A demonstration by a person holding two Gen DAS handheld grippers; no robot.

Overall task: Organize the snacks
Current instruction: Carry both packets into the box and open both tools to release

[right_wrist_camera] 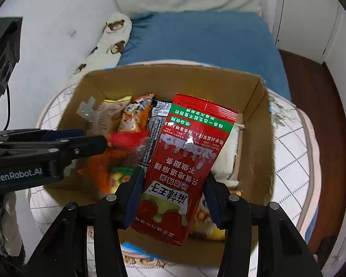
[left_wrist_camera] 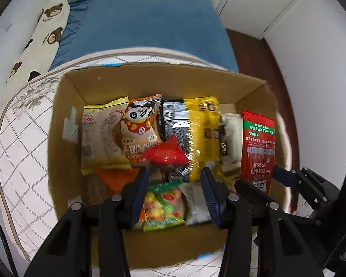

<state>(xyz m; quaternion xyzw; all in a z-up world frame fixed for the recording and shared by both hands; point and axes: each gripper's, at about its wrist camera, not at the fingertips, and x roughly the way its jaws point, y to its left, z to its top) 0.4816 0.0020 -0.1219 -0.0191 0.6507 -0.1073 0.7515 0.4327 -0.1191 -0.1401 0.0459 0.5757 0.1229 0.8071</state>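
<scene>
**A:** What is the right gripper point(right_wrist_camera: 173, 191) doing?

**B:** It is clenched on a red snack packet point(right_wrist_camera: 188, 159), pads pressing both long edges near its lower end. The packet is held above an open cardboard box point(right_wrist_camera: 258, 138) and tilts toward one o'clock, its green band at the top.

**A:** And the left gripper point(left_wrist_camera: 174, 190)?

**B:** Closed down to its narrowest with nothing between the blue pads, above the same box. From its camera, the red packet point(left_wrist_camera: 258, 147) appears at three o'clock, over the box's right wall.

**A:** What is inside the box?

**B:** Many snack bags. A pale yellow bag point(left_wrist_camera: 102, 136) at nine o'clock, a panda-print orange bag point(left_wrist_camera: 140, 127) beside it, a yellow bag point(left_wrist_camera: 204, 133) toward one o'clock, and a fruit-candy bag point(left_wrist_camera: 161, 205) at six o'clock.

**A:** Where does the box sit?

**B:** On a white quilted mattress point(left_wrist_camera: 20, 147), with a blue sheet point(left_wrist_camera: 147, 23) at twelve o'clock.
</scene>
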